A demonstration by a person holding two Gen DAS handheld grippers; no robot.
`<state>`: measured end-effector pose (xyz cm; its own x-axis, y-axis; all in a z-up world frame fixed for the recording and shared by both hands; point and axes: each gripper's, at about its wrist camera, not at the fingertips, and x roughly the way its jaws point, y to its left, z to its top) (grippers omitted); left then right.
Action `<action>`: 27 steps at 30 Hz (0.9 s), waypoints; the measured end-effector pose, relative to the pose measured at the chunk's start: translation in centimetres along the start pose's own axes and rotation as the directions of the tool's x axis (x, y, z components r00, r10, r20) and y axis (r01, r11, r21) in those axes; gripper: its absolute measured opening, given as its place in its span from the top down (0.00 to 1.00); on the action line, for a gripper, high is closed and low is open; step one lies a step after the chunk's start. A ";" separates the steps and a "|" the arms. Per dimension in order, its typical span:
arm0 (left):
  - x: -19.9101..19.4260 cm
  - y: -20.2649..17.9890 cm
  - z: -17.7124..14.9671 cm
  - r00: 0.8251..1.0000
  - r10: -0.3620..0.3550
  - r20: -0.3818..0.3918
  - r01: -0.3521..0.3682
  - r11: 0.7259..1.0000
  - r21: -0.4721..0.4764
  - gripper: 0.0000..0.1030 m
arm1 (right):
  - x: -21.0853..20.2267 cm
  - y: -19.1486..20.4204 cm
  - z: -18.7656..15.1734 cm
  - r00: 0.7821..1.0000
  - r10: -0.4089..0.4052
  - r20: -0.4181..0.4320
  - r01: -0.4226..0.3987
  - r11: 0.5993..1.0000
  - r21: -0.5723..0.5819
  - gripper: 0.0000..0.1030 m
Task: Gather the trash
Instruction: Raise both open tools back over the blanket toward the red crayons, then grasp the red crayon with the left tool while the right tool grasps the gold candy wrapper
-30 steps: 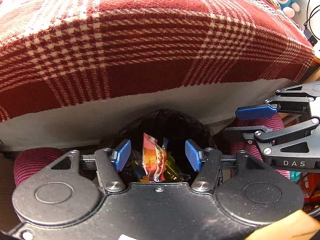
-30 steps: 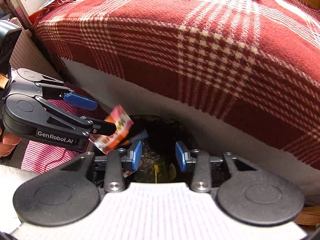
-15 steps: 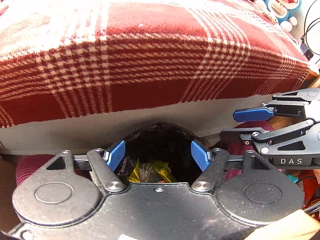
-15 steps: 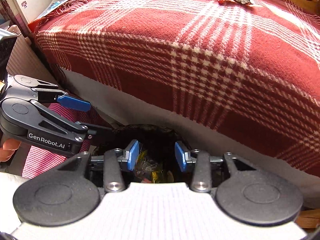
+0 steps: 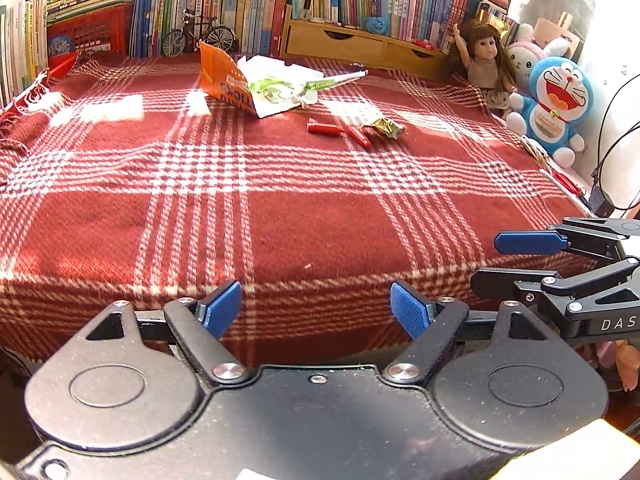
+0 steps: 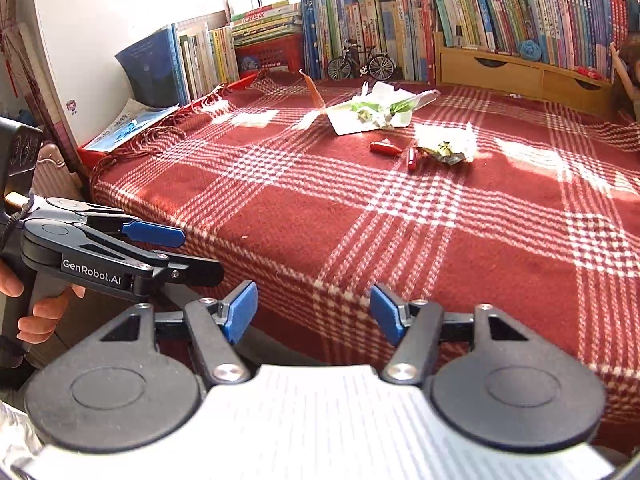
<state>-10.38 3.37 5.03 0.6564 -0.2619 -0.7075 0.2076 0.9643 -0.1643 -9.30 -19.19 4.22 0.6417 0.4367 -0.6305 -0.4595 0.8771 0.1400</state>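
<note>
Both grippers have lifted away from the black bin, now out of sight, and face the red plaid blanket [image 5: 304, 216]. Left gripper [image 5: 316, 308] and right gripper [image 6: 314, 312] are opening, nothing between their blue pads. Trash lies far across: an orange snack bag [image 5: 224, 80], white wrappers [image 6: 372, 110], red tubes [image 5: 324, 127], perhaps a crumpled foil wrapper [image 6: 444, 150].

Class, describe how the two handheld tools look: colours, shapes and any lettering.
Both tools, left and right, are black linkages with round pivot housings, silver screws and ribbed blue pads. The left tool reads "GenRobot.AI"; the right shows "DAS" and a ribbed white top.
</note>
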 end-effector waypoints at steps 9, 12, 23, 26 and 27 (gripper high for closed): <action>3.0 -0.4 4.8 0.995 0.034 0.095 -0.036 0.999 0.016 0.28 | 1.3 -4.2 3.0 0.983 -0.166 0.076 0.153 0.977 0.146 0.15; 4.6 -0.4 6.7 0.993 0.052 0.109 -0.053 0.999 0.005 0.35 | 2.0 -5.5 4.0 0.980 -0.181 0.081 0.163 0.969 0.187 0.15; 12.9 -0.8 11.9 0.996 0.053 0.068 -0.051 0.998 -0.037 0.61 | 6.6 -8.6 7.5 0.981 -0.186 0.061 0.169 0.962 0.216 0.28; 14.9 -0.3 13.1 0.996 0.058 0.064 -0.053 0.996 -0.074 0.63 | 8.2 -9.4 8.1 0.983 -0.177 0.047 0.162 0.958 0.237 0.32; 15.4 -0.3 13.5 0.996 0.060 0.064 -0.055 0.996 -0.075 0.64 | 8.6 -9.6 8.3 0.984 -0.175 0.045 0.160 0.959 0.234 0.32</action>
<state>9.44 -1.46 3.42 0.7129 -0.2054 -0.6705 0.1162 0.9775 -0.1760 5.69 -22.15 3.75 0.7392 0.2853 -0.6101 -0.1947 0.9577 0.2119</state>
